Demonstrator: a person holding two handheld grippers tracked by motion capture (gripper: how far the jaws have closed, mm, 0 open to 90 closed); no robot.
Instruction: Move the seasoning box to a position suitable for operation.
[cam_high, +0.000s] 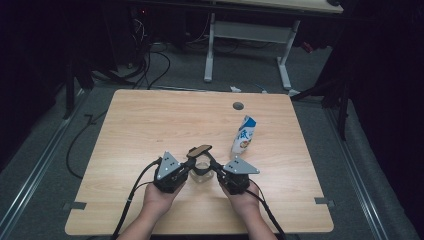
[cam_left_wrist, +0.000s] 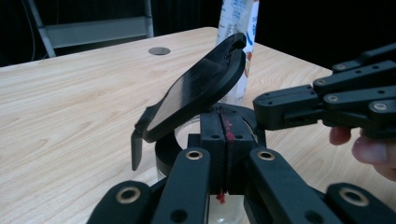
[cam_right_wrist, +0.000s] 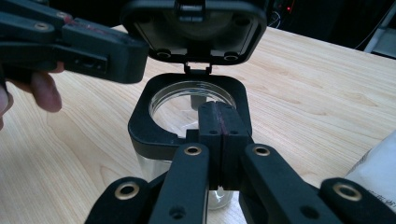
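Note:
A small clear jar (cam_high: 201, 175) with a square black rim (cam_right_wrist: 140, 128) stands near the table's front edge. Its hinged black lid (cam_high: 200, 149) is tipped up and open. My left gripper (cam_high: 190, 167) comes at the jar from the left, my right gripper (cam_high: 214, 169) from the right. In the left gripper view the left gripper (cam_left_wrist: 224, 135) has its pads pressed together at the near rim (cam_left_wrist: 164, 151), under the raised lid (cam_left_wrist: 196, 93). In the right gripper view the right gripper (cam_right_wrist: 221, 123) is also shut, its tips over the rim's near edge, facing the lid's underside (cam_right_wrist: 194, 28).
A blue and white carton (cam_high: 244, 134) stands upright just behind and right of the jar. A round cable hole (cam_high: 238, 106) sits near the wooden table's (cam_high: 150, 125) far edge. Beyond it are a desk frame and cables on the floor.

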